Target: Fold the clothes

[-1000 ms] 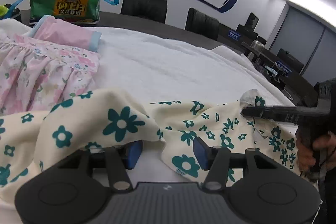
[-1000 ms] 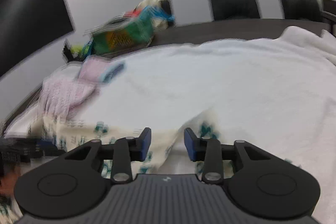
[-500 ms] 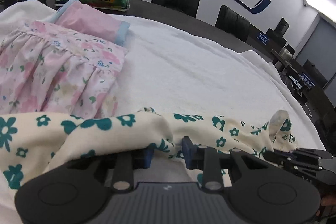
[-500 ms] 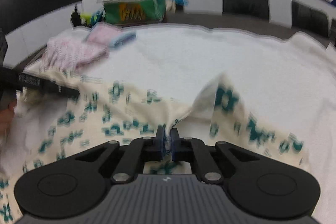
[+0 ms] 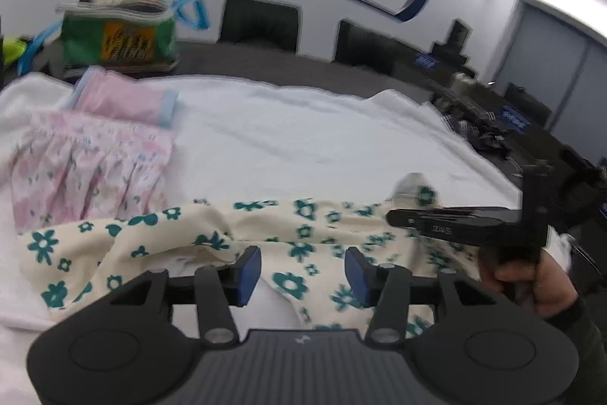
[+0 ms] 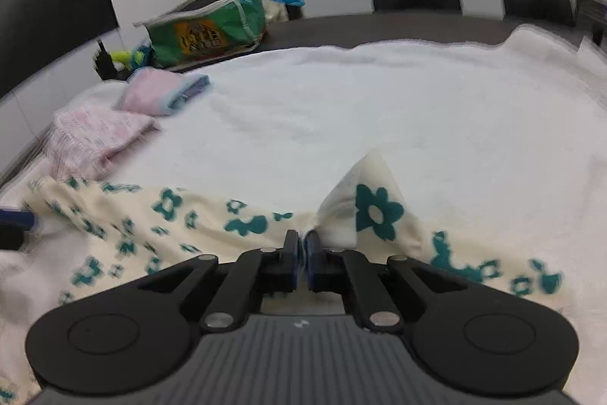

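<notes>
A cream garment with teal flowers [image 5: 189,234] lies stretched in a rumpled band across the near side of the white blanket [image 5: 303,139]. My left gripper [image 5: 302,272] is open just above the garment's middle, and cloth shows between and under its blue pads. To the right, a hand holds my right gripper [image 5: 392,217], which is pinching the garment's right end. In the right wrist view that gripper [image 6: 302,243] is shut on the garment [image 6: 170,211], and a corner of cloth stands up just past the fingers. A blue pad [image 6: 17,217] of my left gripper shows at the far left edge.
A pink floral dress [image 5: 87,162] and a folded pink garment [image 5: 125,97] lie at the blanket's left. Behind them on the dark table stands a green bag [image 5: 117,37] stuffed with clothes. Black chairs [image 5: 260,21] line the far wall.
The right gripper went from open to shut on the garment's edge and still holds it. The left gripper's fingers narrowed over the cloth half a second ago and have since spread wide again.
</notes>
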`<state>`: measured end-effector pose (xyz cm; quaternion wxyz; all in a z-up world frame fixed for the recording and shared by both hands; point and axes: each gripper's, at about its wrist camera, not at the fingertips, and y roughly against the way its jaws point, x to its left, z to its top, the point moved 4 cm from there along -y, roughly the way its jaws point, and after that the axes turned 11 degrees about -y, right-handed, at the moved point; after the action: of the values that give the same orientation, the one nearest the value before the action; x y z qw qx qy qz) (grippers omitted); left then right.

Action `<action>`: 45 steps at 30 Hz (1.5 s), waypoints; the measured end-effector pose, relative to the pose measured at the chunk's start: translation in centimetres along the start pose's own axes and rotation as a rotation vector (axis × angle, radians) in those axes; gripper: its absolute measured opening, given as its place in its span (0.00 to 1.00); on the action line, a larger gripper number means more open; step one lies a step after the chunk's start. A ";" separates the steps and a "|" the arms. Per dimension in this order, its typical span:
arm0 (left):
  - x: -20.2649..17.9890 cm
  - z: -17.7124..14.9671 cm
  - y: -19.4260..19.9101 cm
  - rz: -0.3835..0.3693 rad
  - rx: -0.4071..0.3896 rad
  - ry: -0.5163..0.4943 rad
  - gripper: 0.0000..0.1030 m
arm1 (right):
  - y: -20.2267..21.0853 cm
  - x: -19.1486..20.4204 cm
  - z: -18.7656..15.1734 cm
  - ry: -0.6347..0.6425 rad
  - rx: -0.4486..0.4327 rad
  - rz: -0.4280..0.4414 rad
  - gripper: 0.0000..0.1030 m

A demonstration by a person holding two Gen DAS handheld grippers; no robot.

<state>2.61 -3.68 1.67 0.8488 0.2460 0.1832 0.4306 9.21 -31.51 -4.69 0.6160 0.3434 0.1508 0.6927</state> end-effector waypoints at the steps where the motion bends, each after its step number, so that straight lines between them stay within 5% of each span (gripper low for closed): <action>1: -0.3 -0.4 1.1 -0.009 -0.022 -0.030 0.48 | 0.9 0.1 -0.1 0.008 -0.018 -0.015 0.14; 4: -1.1 -1.7 4.2 -0.035 -0.087 -0.122 0.56 | 6.0 0.0 -0.5 0.048 -0.107 0.036 0.40; 10: 1.5 -7.2 10.0 -0.163 -0.165 -0.150 0.56 | 14.8 0.8 -6.2 0.278 -0.213 0.065 0.44; 14: 1.0 -9.0 10.7 -0.288 -0.176 -0.149 0.55 | 18.0 2.4 -10.8 0.397 -0.214 0.181 0.44; 18: -2.0 -10.3 9.6 -0.356 -0.156 -0.265 0.55 | 17.4 3.2 -12.6 0.389 -0.146 0.228 0.42; 20: -2.4 -11.3 9.1 -0.332 -0.121 -0.294 0.50 | 17.0 2.9 -13.5 0.387 -0.104 0.224 0.25; 21: -2.2 -11.8 9.0 -0.321 -0.108 -0.291 0.36 | 16.7 2.7 -13.8 0.388 -0.079 0.218 0.09; 23: -1.7 -12.6 8.7 -0.300 -0.082 -0.285 0.21 | 16.6 2.4 -14.7 0.398 -0.047 0.210 0.08; 29: -0.4 -14.3 8.5 -0.251 -0.035 -0.281 0.11 | 18.6 1.5 -15.7 0.385 -0.086 0.214 0.10; 34: -0.2 -14.0 9.1 -0.229 -0.054 -0.271 0.16 | 19.4 1.1 -14.8 0.365 -0.119 0.220 0.24; 39: -0.2 -14.1 12.9 -0.172 -0.144 -0.342 0.49 | 21.7 -0.5 -15.3 0.364 -0.152 0.209 0.43; 43: 0.5 -14.9 13.8 -0.172 -0.132 -0.360 0.50 | 23.6 -1.7 -15.7 0.360 -0.175 0.253 0.64; 45: 0.6 -15.3 13.2 -0.176 -0.106 -0.371 0.49 | 23.7 -1.5 -16.0 0.397 -0.198 0.250 0.64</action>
<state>-13.50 7.53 -3.15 0.9140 0.2593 0.0218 0.3112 -19.17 -34.13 -1.68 0.5145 0.1548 0.1565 0.8287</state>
